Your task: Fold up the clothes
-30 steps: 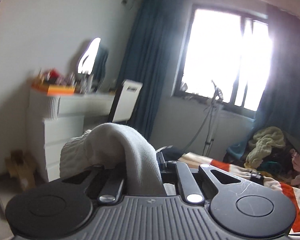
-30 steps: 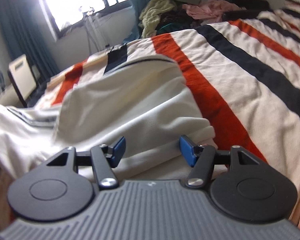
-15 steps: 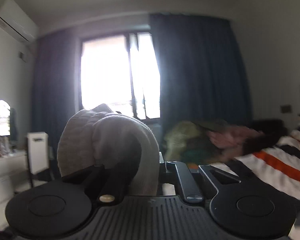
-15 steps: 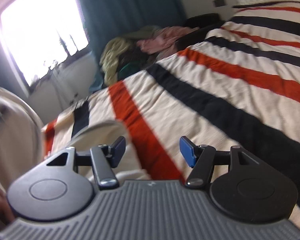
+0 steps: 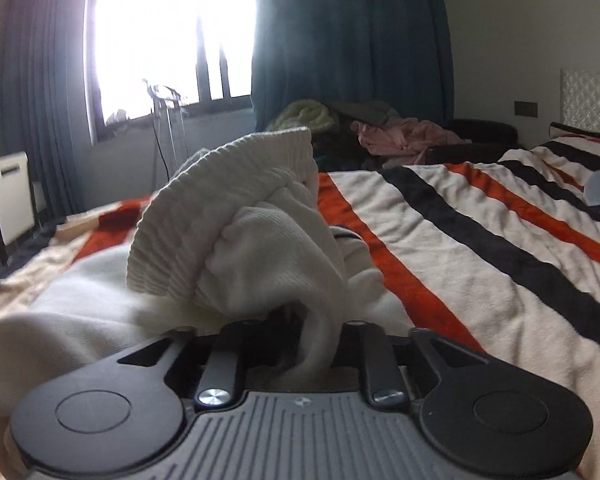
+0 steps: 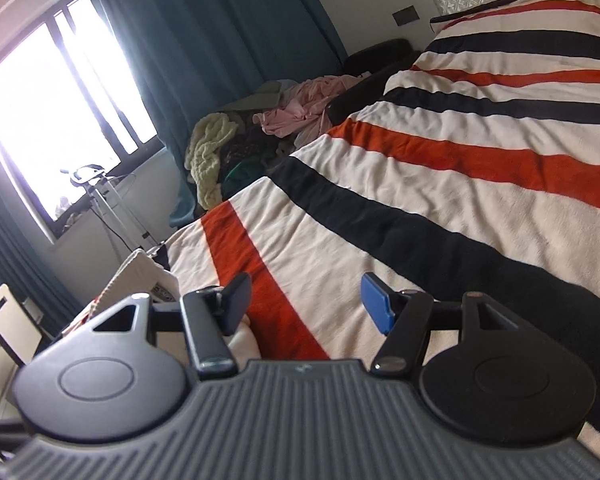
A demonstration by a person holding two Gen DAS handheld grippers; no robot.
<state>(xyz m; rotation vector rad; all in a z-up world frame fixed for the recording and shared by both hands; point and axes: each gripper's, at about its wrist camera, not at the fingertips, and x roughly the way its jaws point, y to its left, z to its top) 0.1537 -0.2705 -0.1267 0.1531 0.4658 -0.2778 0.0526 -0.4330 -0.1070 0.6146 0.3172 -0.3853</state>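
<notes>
Through the left wrist view, our left gripper pinches a bunched white sweater above the striped bed; we judge folding barely begun. From the right wrist view, our right gripper gapes wide, holding nothing.

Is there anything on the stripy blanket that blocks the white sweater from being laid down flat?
Nothing visible does. The left gripper holds the white sweater above the striped blanket, bare ahead. The clothes pile sits beyond the bed's far edge.
</notes>
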